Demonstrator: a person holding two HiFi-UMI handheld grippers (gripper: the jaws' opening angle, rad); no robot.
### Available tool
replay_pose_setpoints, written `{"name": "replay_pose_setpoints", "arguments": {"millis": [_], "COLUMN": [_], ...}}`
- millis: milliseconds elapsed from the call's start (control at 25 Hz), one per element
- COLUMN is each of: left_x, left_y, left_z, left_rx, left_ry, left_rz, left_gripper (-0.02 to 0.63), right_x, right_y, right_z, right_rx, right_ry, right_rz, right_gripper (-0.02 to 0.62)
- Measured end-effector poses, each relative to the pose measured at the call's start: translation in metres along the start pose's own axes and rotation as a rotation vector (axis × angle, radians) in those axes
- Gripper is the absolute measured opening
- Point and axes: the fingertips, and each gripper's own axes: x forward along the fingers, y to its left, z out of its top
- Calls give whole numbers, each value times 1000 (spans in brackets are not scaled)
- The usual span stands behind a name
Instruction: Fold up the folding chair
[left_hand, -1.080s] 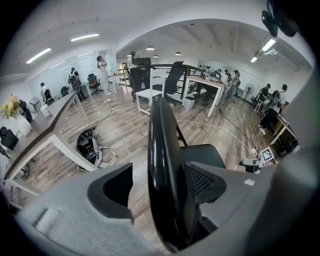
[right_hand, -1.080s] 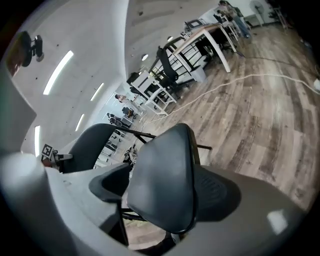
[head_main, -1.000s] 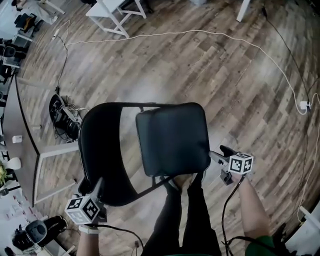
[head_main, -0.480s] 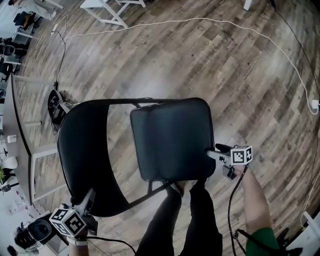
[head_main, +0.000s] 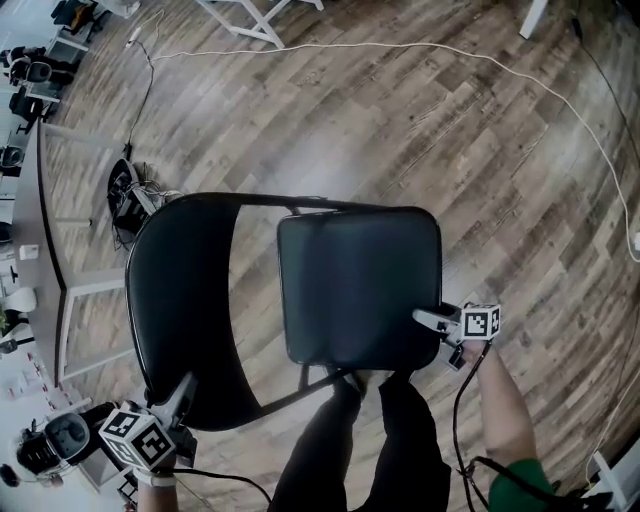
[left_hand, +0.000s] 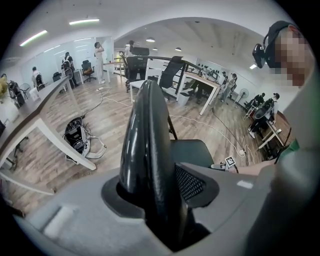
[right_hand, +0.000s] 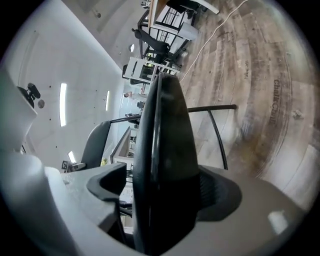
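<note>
The black folding chair stands open on the wood floor, with its padded seat (head_main: 360, 290) to the right and its curved backrest (head_main: 180, 300) to the left. My left gripper (head_main: 180, 392) is at the backrest's top edge. In the left gripper view the backrest (left_hand: 145, 130) fills the gap between the closing jaws, and both pads touch it. My right gripper (head_main: 428, 320) reaches in at the seat's near right corner. In the right gripper view the seat edge (right_hand: 165, 140) runs between the wide-open jaws, with a dark gap on its left side.
The person's dark trouser legs (head_main: 370, 440) stand just behind the chair. A white cable (head_main: 400, 48) snakes across the floor beyond it. A white desk frame (head_main: 90, 290) and a black bag with cords (head_main: 130, 205) lie to the left. Desks, office chairs and people fill the far room.
My right gripper slid in from beside the seat until its jaws straddle the seat's edge. My left gripper sank a little along the backrest's top edge and its jaws narrowed.
</note>
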Motion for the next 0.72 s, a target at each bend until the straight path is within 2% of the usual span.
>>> {"name": "replay_pose_setpoints", "arguments": {"millis": [120,200,400,560,720], "left_x": [-3,-5,-10,-25,-40], "left_y": [-4,-2,6,15,12], "left_z": [4,5,6,15,23], "left_rx": [-5,-4,2,8,9], "left_ry": [15,11,-8,-17,-24], "left_rz": [10,9,13,33,39], "left_gripper": [195,195,195,195,183], "right_x": [2,3,5,15,20], "right_y": [3,5,10,44,73], "right_z": [-4,-3,-5,-4,-3], "right_rx": [-5,-13,-1,13,-16], "right_ry": [-9,-13,12,27,47], "right_rz": [-24,-23,-54,-38,-91], "right_gripper": [371,348,333,311,299]}}
